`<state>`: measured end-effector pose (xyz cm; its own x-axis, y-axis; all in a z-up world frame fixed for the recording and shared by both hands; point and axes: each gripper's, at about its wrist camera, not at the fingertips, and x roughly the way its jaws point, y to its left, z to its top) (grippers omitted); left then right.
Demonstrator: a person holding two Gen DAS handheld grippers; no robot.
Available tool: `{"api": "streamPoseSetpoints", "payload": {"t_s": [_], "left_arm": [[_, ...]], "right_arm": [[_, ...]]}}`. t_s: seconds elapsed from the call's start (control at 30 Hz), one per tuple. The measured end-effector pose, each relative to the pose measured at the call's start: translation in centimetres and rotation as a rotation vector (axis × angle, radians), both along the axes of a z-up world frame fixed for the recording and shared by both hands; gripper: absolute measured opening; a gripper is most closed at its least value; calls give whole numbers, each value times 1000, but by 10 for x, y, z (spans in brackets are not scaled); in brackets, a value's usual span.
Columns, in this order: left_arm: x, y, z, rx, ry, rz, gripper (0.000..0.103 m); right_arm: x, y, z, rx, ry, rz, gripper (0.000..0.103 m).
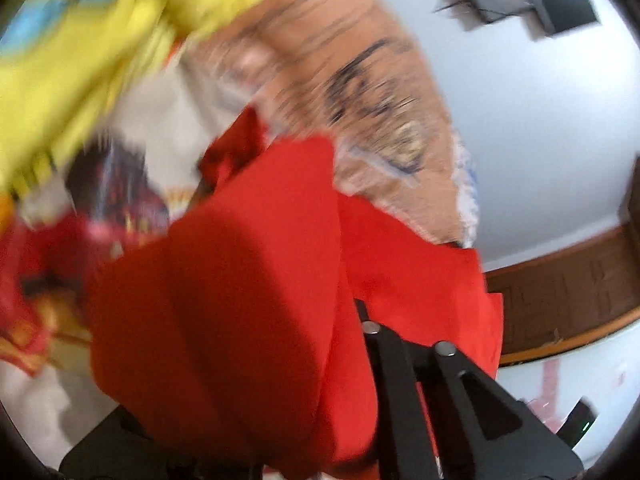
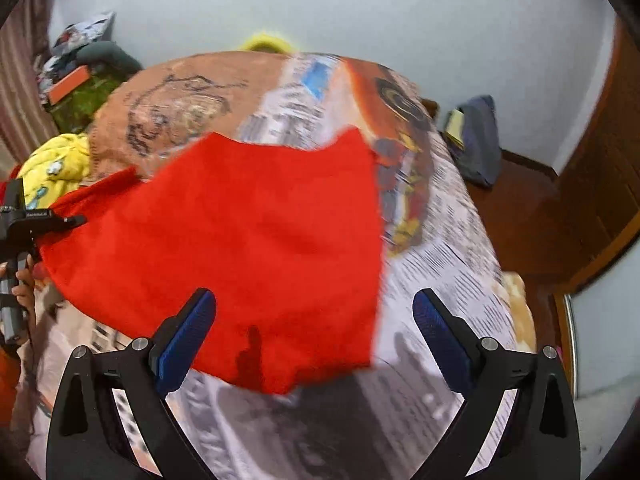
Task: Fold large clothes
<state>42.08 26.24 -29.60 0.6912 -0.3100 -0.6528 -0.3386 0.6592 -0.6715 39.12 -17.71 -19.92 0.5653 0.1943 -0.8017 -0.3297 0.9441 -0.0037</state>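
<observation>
- Right wrist view, far left edge: the left gripper (image 2: 74,221) is in a person's hand (image 2: 22,284), its jaws closed on the left corner of the red garment (image 2: 248,248).
- Behind that corner, a yellow printed cloth (image 2: 52,172) is bunched on the bed (image 2: 440,240), which is covered by a patterned sheet.
- Centre: the red garment lies spread over the bed, its left edge lifted toward the left gripper.
- Bottom: the right gripper (image 2: 314,334) hovers above the garment's near edge with its jaws wide apart and nothing between the blue pads (image 2: 184,344).
- Far right: a dark bag (image 2: 480,144) sits on a wooden surface beside the bed.
- Left wrist view, blurred: the yellow cloth (image 1: 80,60) is at upper left, and red fabric (image 1: 240,300) fills the middle, draping over the left gripper (image 1: 362,312), whose black fingers (image 1: 384,360) stand together on it.
</observation>
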Motion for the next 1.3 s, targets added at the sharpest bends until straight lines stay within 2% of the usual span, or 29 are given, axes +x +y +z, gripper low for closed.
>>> {"api": "streamPoseSetpoints", "payload": {"t_s": [0.1,0.23,0.3,0.47,0.57,0.63,0.8,1.03,1.2,1.3], "left_arm": [[-13,3,38,48,-84,-4,2],[-21,4,74,28,-164,-2,2],[-22,0,86,49,-185,3,2],[-27,-20,107,171,-204,17,2],[-35,-21,109,205,-193,45,2],[-36,-22,108,216,-182,67,2],[-28,-20,100,174,-135,88,2],[0,-49,112,143,-119,61,2],[38,-109,142,210,-147,-18,1],[59,-161,162,230,-197,-114,1]], "right_arm": [[5,31,5,23,-9,62,98],[13,86,2,35,-7,167,98],[16,109,-4,29,10,206,98],[16,163,-36,16,106,307,98],[11,181,-55,28,153,333,98],[7,187,-62,49,159,340,103],[3,190,-60,20,148,358,103],[8,146,-43,69,142,285,103],[11,102,-33,46,112,210,103],[11,70,-27,38,96,161,103]]}}
